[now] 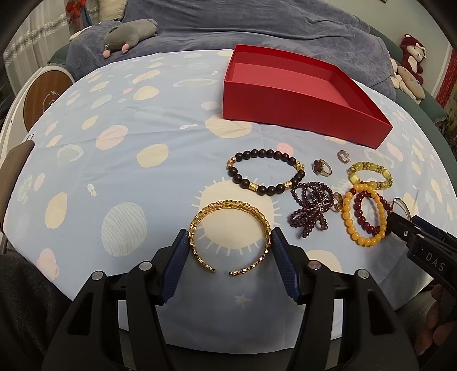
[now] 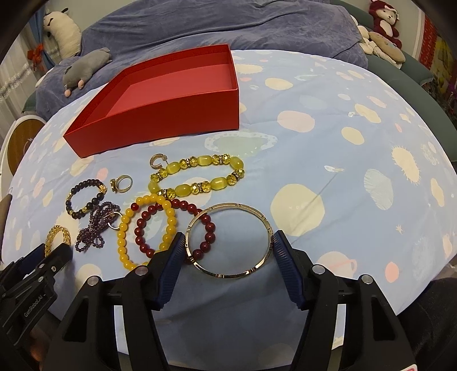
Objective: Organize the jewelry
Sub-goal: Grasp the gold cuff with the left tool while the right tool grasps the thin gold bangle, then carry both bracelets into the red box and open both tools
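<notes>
Left tool (image 1: 230, 242) sits low over the table (image 1: 128, 137), which wears a blue planet-print cloth. Its jaws stand about half open and both blue pads press the outer sides of a gold open cuff bangle (image 1: 228, 237), gap end facing the camera; the bangle lies flat on the cloth.

Right of that, the rest of the jewelry lies in a loose cluster: dark wooden bead bracelet (image 1: 264, 172), a tangled purple bead strand (image 1: 312, 209), a flower ring (image 1: 322, 167), a small hoop earring (image 1: 344, 156), a yellow cat-eye bead bracelet (image 1: 370, 174), then an amber-yellow bead bracelet (image 1: 364, 215) overlapping a dark red bead bracelet (image 1: 368, 212).

Red open box (image 1: 300, 94) stands behind the cluster, nothing visible inside.

Far right, the right tool (image 2: 227, 247) straddles a thin silver-tone bangle (image 2: 228, 239). Jaws are partly open; both pads sit right at the bangle's rim, left pad touching, right pad touching or a hair off, can't tell for sure. Bangle lies flat, overlapping the dark red bead bracelet's near edge.

Behind the table: a blue blanket (image 1: 257, 28), a grey plush toy (image 1: 128, 34), and a red plush toy (image 2: 384, 15) at the far right.
</notes>
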